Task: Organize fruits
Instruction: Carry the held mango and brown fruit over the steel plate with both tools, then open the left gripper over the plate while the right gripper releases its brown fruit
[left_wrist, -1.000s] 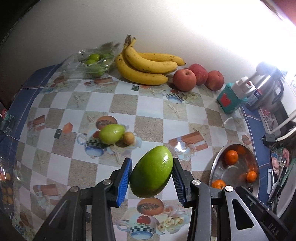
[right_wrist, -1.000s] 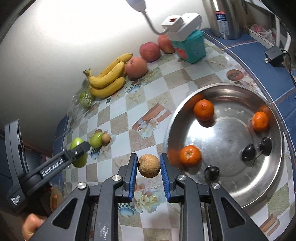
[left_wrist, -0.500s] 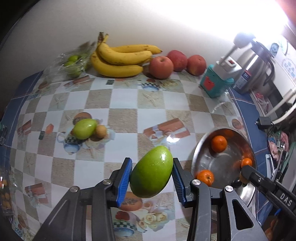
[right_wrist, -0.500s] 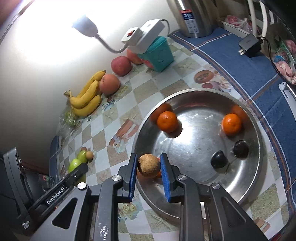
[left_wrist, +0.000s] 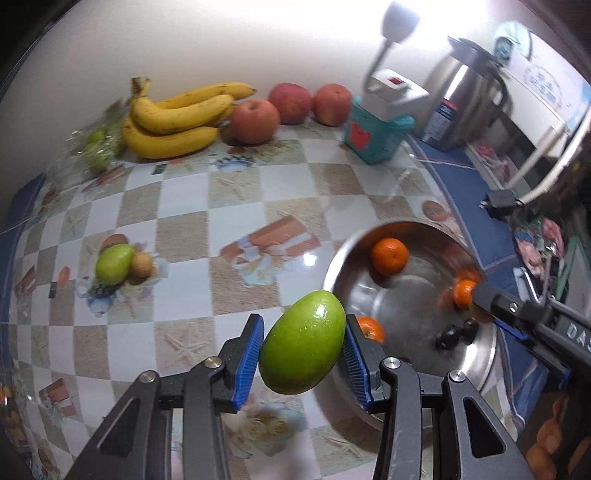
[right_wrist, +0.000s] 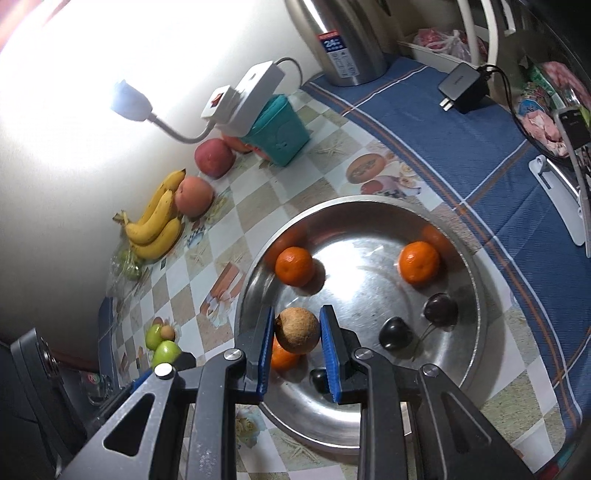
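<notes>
While both hands carry fruit toward the steel bowl, the main risk lies in how each piece gets let go. The right gripper has its blue fingers closed on a small brown round fruit, held above the bowl's floor at about the 7 o'clock side of the right wrist view, directly over one of the tangerines; released there, it would likely strike that tangerine and skitter across the slick metal, perhaps knocking the dark plums at 4 o'clock. The left gripper is gripping a green mango between its ribbed fingers, and in its own view the mango hangs over the checked tabletop just beside the bowl's rim at its 9 o'clock, not yet over the basin. Opening now would probably drop it onto the rim or the tabletop, from where an egg-shaped fruit could roll off. Its smooth, glossy skin tapers toward the ends, so a tilt of the wrist could let it slide out early. With both tools converging on one bowl, the right one already showing at 3 o'clock in the left wrist view, a clash of fingers is possible. Another green fruit and a small brown one wait at 9 o'clock on the tabletop.
</notes>
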